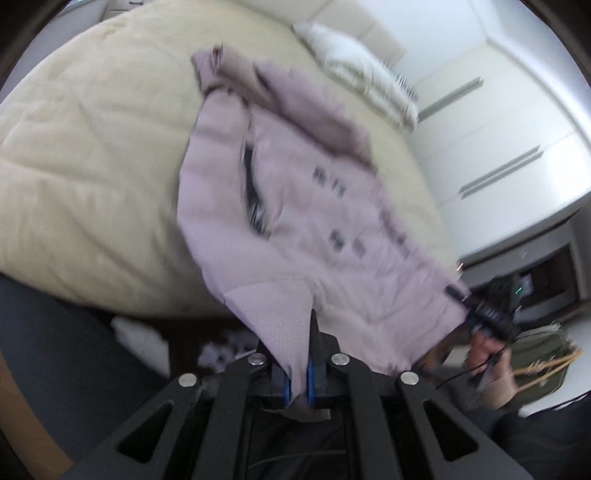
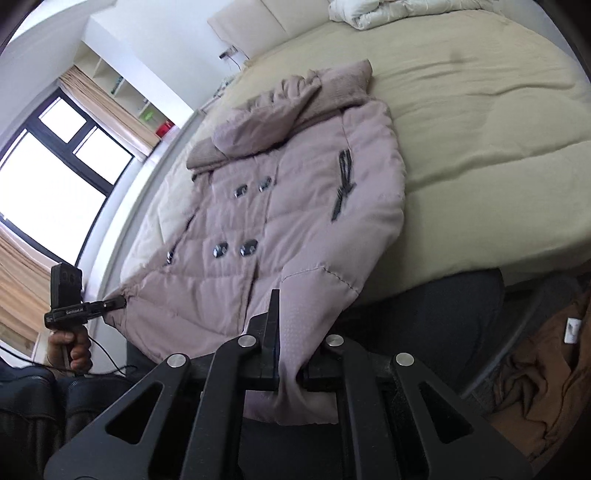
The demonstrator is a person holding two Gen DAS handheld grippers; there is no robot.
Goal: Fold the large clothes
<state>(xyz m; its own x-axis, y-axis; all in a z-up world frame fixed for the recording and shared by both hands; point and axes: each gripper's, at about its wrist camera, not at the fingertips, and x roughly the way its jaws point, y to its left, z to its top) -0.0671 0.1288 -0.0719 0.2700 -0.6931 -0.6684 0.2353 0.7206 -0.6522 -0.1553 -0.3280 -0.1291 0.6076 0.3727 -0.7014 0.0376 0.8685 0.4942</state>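
Looking along the left gripper (image 1: pixel 300 373): jaws clamped on a corner of the mauve padded coat's (image 1: pixel 295 206) hem, cloth pinched between the blue pads and a scrap poking out behind them. Coat lies front up on the beige quilt (image 1: pixel 85 158) of the bed, hood end far, hem end near and lifted off the bed edge. Picture is motion-blurred; buttons read only as dark smears. At right the other hem corner is held by the right gripper (image 1: pixel 458 293), the person's hand (image 1: pixel 487 350) wrapped on its handle. Around: white pillow (image 1: pixel 362 70) at the far bed corner, white wardrobe doors (image 1: pixel 498 147), a green bag (image 1: pixel 543 354) on the floor at right, white clutter (image 1: pixel 140 339) on the floor below the bed edge.

From the right wrist view, sharper: right gripper (image 2: pixel 291 369) jaws closed on the coat's (image 2: pixel 288 206) near hem corner, fabric bunched between the fingers and hanging below. Four dark buttons (image 2: pixel 249 247) and a dark pocket trim (image 2: pixel 343 184) are plain here. Left gripper (image 2: pixel 118 303) bites the opposite hem corner at left, hand (image 2: pixel 74 349) under it, cable trailing. Only this view shows the window (image 2: pixel 55 177) with tan curtains (image 2: pixel 110 107), shelving with a red item (image 2: pixel 162 129), folded white bedding (image 2: pixel 388 11) at the headboard, and brown cloth (image 2: pixel 543 369) heaped at lower right. Wardrobe and green bag show only from the left wrist.
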